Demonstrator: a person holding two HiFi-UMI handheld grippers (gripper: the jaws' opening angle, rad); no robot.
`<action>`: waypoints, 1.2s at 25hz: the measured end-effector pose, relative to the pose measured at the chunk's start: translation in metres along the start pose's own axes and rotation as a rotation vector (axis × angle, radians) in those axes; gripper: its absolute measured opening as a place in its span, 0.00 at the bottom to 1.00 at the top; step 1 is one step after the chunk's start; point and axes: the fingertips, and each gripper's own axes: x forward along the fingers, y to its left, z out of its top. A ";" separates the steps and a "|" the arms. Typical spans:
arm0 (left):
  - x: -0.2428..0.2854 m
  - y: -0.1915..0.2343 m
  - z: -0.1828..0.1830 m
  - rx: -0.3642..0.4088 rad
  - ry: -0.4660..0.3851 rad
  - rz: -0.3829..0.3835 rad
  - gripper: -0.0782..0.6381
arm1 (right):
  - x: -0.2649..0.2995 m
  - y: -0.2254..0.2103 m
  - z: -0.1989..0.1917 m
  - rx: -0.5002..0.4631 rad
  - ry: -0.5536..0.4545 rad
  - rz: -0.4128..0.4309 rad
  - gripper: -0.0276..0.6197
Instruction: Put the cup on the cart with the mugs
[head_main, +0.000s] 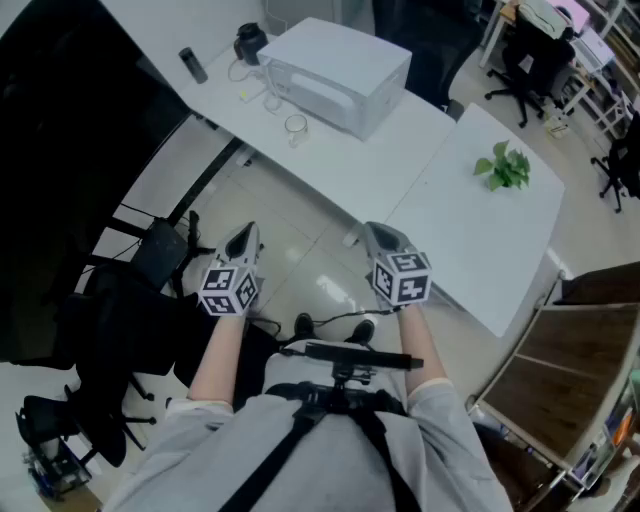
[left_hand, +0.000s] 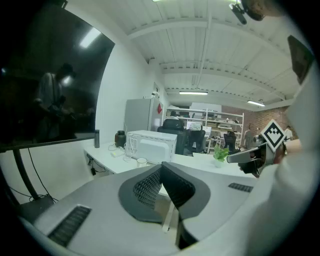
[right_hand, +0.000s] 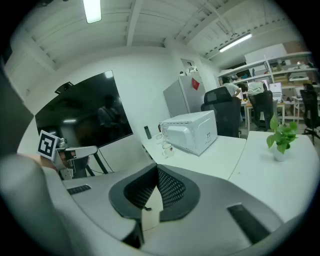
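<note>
Cup (head_main: 295, 127) stands on counter (head_main: 350, 170) well ahead of my left tongs (head_main: 243, 232) and right tongs (head_main: 378, 232), both clenched empty; task not begun.

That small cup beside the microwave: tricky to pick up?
The cup looks glassy, so probably rigid, slippery and breakable. It stands upright and squat, so likely hard to tip. Small, so probably light.

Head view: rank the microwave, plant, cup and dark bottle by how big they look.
1. microwave
2. plant
3. cup and bottle: both small and look about alike, so I won't rank them.
</note>
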 end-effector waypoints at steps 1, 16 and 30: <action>0.001 -0.006 0.000 -0.003 -0.003 0.005 0.11 | -0.004 -0.003 0.000 -0.008 0.000 0.006 0.05; 0.054 -0.022 0.006 0.004 0.054 0.000 0.11 | 0.027 -0.032 0.017 -0.020 0.008 0.051 0.05; 0.206 0.063 0.002 -0.033 0.204 -0.205 0.11 | 0.174 -0.037 0.049 -0.035 0.100 -0.030 0.05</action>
